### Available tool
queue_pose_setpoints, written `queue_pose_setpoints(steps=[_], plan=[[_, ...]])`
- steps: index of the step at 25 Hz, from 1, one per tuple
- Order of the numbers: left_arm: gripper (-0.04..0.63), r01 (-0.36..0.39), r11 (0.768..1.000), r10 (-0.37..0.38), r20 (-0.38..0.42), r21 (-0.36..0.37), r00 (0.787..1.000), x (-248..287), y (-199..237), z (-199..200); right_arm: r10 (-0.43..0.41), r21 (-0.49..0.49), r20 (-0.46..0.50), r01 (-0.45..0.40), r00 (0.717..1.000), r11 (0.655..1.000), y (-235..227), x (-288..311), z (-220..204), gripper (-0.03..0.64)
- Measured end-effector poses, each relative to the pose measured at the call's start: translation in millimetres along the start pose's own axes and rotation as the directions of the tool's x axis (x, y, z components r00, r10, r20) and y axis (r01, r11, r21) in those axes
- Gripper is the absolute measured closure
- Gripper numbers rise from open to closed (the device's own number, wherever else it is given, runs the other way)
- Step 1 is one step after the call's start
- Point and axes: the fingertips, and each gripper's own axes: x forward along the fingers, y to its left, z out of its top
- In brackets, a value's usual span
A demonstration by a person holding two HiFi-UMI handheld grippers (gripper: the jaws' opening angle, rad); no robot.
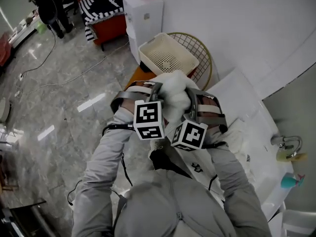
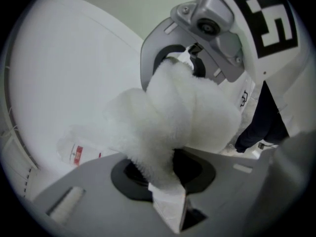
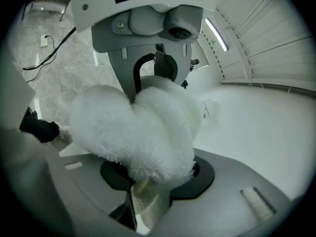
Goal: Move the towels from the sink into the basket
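A white fluffy towel (image 1: pixel 175 95) hangs bunched between my two grippers, held up in front of my chest. My left gripper (image 1: pixel 158 94) is shut on its left end and my right gripper (image 1: pixel 191 102) is shut on its right end. In the left gripper view the towel (image 2: pixel 173 117) bulges out of the left gripper (image 2: pixel 165 181), with the right gripper (image 2: pixel 207 33) clamped on it opposite. The right gripper view mirrors this: the towel (image 3: pixel 143 132) sits in the right gripper (image 3: pixel 153 186), facing the left gripper (image 3: pixel 153 33). The cream basket (image 1: pixel 168 56) lies just beyond the towel, and the white sink (image 1: pixel 249 132) is at the right.
The basket rests on a gold wire stool (image 1: pixel 200 51) beside a wall. A faucet (image 1: pixel 287 144) and a teal bottle (image 1: pixel 291 180) stand by the sink. A white cabinet (image 1: pixel 143 16), a striped chair (image 1: pixel 101 9), floor cables and a standing person (image 1: pixel 49 4) are farther back.
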Motion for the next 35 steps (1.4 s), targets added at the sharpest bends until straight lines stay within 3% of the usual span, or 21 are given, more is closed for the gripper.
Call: queue_pose_setpoints(steps=[6,11,17,24,29,35], plan=[[0.434,-0.009,1.0,0.009,-0.06,-0.008,0.998,28.5,44.1,-64.5,0.016,-0.004,0.06,-0.016,0.998,1.0,-15.8,70.5,43.9,0.459],[0.434,0.009,1.0,-0.007,-0.082,0.021,0.997,58.1,85.1,-94.6,0.039,0.017,0.073,-0.04,0.997,0.999,-35.6,122.2,59.4,0.459],[0.434,0.003,0.999,-0.001,-0.068,0.032,0.998,93.7,126.4,-104.3,0.02,0.013,0.036,-0.02,0.999,1.0,-64.6,169.7,53.5,0.459],[0.434,0.0,0.996,0.002,-0.022,0.092,1.0,138.6,179.2,-94.8,-0.011,0.054,-0.045,0.013,0.999,0.998,-103.3,216.6,29.2,0.459],[0.434,0.056,0.984,-0.061,0.027,0.167,0.998,185.2,198.7,-92.6,0.005,0.098,-0.13,0.007,0.991,0.995,-109.0,257.0,6.5,0.459],[0.433,0.172,0.956,-0.182,0.022,0.239,0.983,264.3,199.3,-110.1,0.106,0.191,-0.203,-0.067,0.973,0.979,-82.5,328.8,-18.4,0.459]])
